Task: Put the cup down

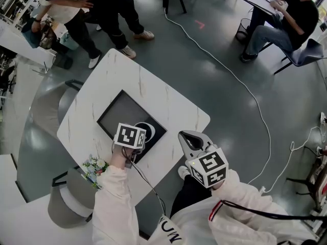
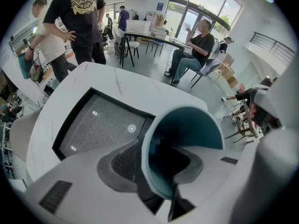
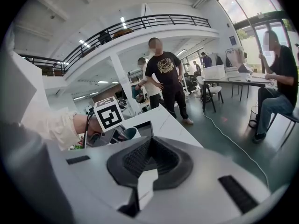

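A cup (image 1: 146, 131), white outside and teal inside (image 2: 187, 125), stands on the black mat (image 1: 120, 115) on the white marble table (image 1: 127, 70). My left gripper (image 1: 138, 143) points steeply down over it. In the left gripper view the near wall of the cup runs between the jaws of my left gripper (image 2: 150, 166), with a dark gap beside the left pad (image 2: 124, 161), so the jaws stand open around the rim. My right gripper (image 1: 184, 136) hangs off the table's near edge, shut and empty (image 3: 149, 161). The right gripper view shows the cup (image 3: 127, 133) beside the left marker cube (image 3: 108, 114).
Two people stand at the table's far end (image 1: 87, 14); another sits at a desk far right (image 1: 286, 19). A white cable (image 1: 245, 86) runs across the floor. Grey chairs (image 1: 66, 193) and a flowered packet (image 1: 93, 168) lie near the table's left corner.
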`<state>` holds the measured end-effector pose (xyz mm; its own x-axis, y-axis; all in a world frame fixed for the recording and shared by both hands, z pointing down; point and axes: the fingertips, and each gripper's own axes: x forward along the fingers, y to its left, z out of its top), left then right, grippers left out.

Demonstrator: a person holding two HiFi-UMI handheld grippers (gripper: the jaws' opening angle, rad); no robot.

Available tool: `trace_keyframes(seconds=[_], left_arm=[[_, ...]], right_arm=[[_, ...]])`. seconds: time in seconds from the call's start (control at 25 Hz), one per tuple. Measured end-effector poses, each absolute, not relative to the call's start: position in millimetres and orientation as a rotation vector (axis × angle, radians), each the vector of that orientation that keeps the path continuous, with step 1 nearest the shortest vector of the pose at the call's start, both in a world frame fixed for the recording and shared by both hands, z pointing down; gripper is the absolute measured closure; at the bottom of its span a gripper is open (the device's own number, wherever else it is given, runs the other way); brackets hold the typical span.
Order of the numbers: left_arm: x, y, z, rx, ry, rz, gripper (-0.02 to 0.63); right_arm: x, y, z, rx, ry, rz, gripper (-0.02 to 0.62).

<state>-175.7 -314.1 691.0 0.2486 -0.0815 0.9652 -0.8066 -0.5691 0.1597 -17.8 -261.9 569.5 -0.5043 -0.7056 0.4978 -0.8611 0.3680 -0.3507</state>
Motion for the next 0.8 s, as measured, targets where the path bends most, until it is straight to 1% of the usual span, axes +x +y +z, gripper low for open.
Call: trace_keyframes(seconds=[0.32,0.8], left_arm=[[-176.2,-317.8,682.3,1.863,-0.822,1.346,0.434],[-179.7,-322.6,659.5,1.905,-0.897,1.288,0.434]], right_arm=[[-20.1,-256.8,567.7,1.384,-2.371,0.846,0.591],[-19.8,-248.9,561.4,1.385,-2.371,0.833,0.591]])
